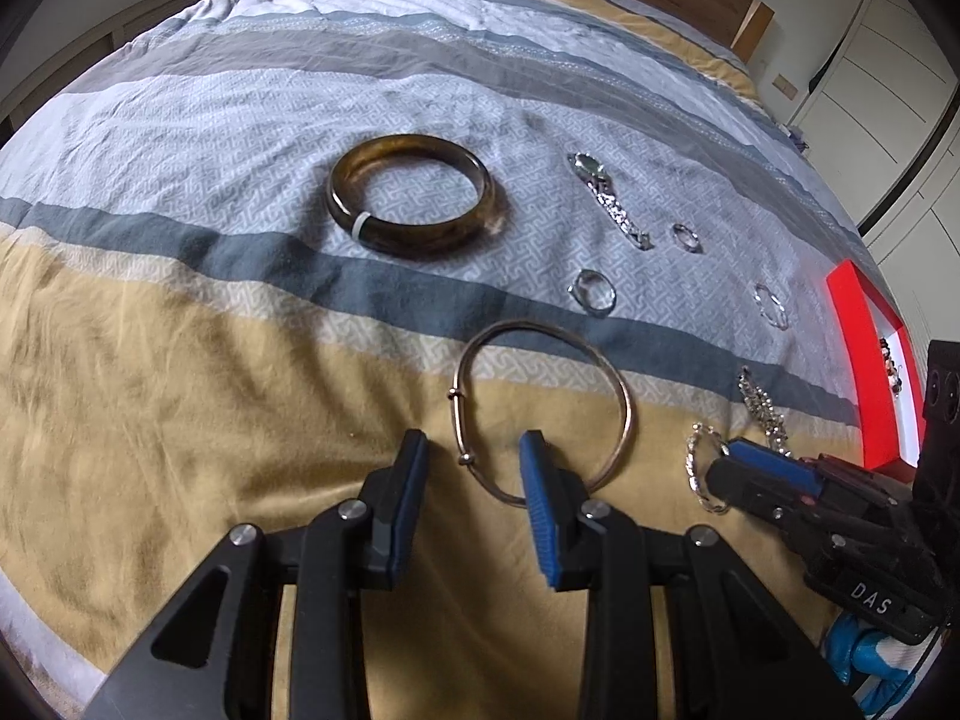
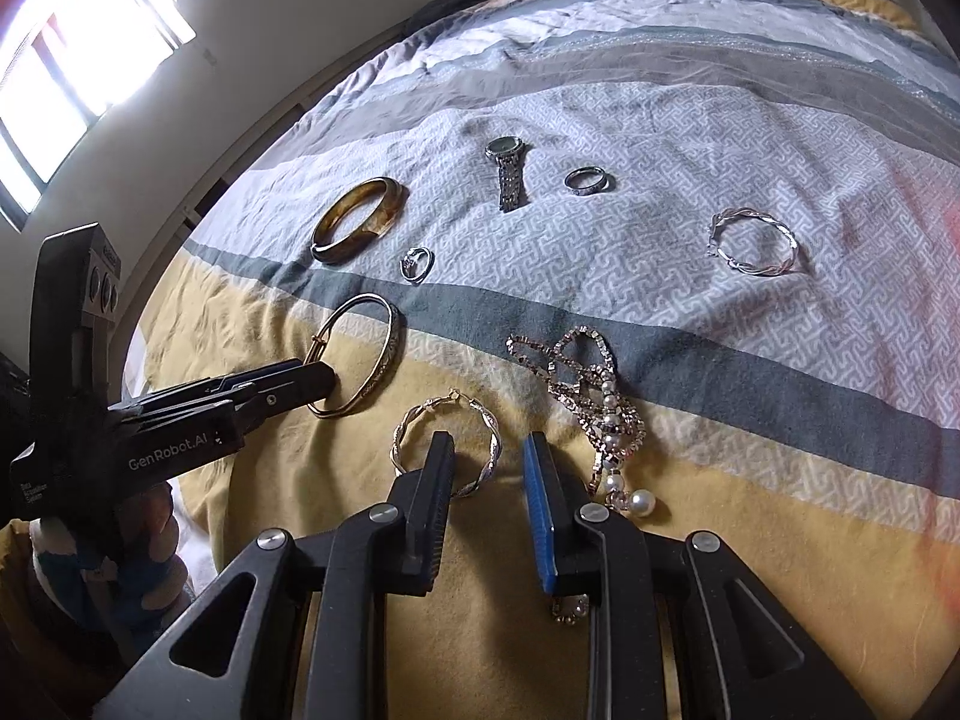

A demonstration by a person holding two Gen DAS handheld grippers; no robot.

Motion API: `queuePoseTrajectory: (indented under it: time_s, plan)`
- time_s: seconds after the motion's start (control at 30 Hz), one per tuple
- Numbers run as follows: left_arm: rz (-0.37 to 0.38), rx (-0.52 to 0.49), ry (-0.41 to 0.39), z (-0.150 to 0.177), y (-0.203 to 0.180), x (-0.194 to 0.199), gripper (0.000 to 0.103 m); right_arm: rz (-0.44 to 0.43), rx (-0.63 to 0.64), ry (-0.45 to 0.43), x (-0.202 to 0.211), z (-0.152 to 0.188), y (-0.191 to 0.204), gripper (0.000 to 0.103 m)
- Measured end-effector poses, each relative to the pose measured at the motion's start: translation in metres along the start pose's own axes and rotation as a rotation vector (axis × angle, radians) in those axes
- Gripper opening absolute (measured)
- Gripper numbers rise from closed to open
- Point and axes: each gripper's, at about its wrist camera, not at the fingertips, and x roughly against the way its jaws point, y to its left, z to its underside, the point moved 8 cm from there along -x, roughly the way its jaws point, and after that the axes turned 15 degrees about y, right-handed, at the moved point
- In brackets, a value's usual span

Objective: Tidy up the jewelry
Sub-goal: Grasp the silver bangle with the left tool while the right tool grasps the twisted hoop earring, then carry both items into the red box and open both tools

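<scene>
A bed covered by a striped quilt (image 1: pixel 180 360) in yellow, grey and white is seen, with jewelry laid out across it. The left gripper (image 1: pixel 474 450) is held low over the yellow stripe, its blue-padded fingers (image 1: pixel 534 468) apart, with the near edge of a thin silver bangle with a sliding clasp (image 1: pixel 624 414) lying between them; no pad is seen pressing on it. Just to the right, the right gripper (image 2: pixel 489 456) is held over a twisted silver hoop earring (image 2: pixel 414 420), its fingers apart, the left one over the hoop's lower rim; contact cannot be judged. Beside its right finger a tangled silver chain necklace with white pearls (image 2: pixel 600 396) is heaped. Farther up the quilt, a thick brown polished stone bangle (image 1: pixel 414 201), a silver wristwatch with a metal band (image 1: pixel 606 195), two small silver rings (image 1: pixel 593 293) and a second twisted silver hoop (image 2: pixel 756 243) are spread well apart. A red box (image 1: pixel 864 360) is seen at the bed's right edge.
</scene>
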Motion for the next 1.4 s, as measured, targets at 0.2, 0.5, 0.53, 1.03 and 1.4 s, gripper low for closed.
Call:
queuePoseTrajectory:
  time_s: [0.2, 0.5, 0.53, 1.03, 1.4]
  plan:
    - [-0.016, 0.010, -0.010, -0.006, 0.004, -0.010, 0.017, 0.019, 0.033, 0.013, -0.012, -0.004, -0.002, 0.022]
    - [-0.022, 0.046, -0.057, -0.010, 0.010, -0.004, 0.005, 0.061, 0.064, 0.011, -0.013, -0.009, -0.001, 0.007]
    - [-0.018, 0.057, -0.059, -0.009, 0.011, -0.001, 0.005, 0.066, 0.067, 0.004, -0.010, -0.008, 0.000, 0.006]
    - [-0.041, 0.085, -0.088, 0.044, 0.011, 0.064, 0.005, 0.089, 0.033, -0.101, 0.069, 0.025, 0.026, 0.004]
    - [-0.045, 0.019, -0.148, 0.077, -0.033, 0.122, 0.005, 0.130, -0.018, -0.231, 0.156, 0.064, 0.021, 0.004]
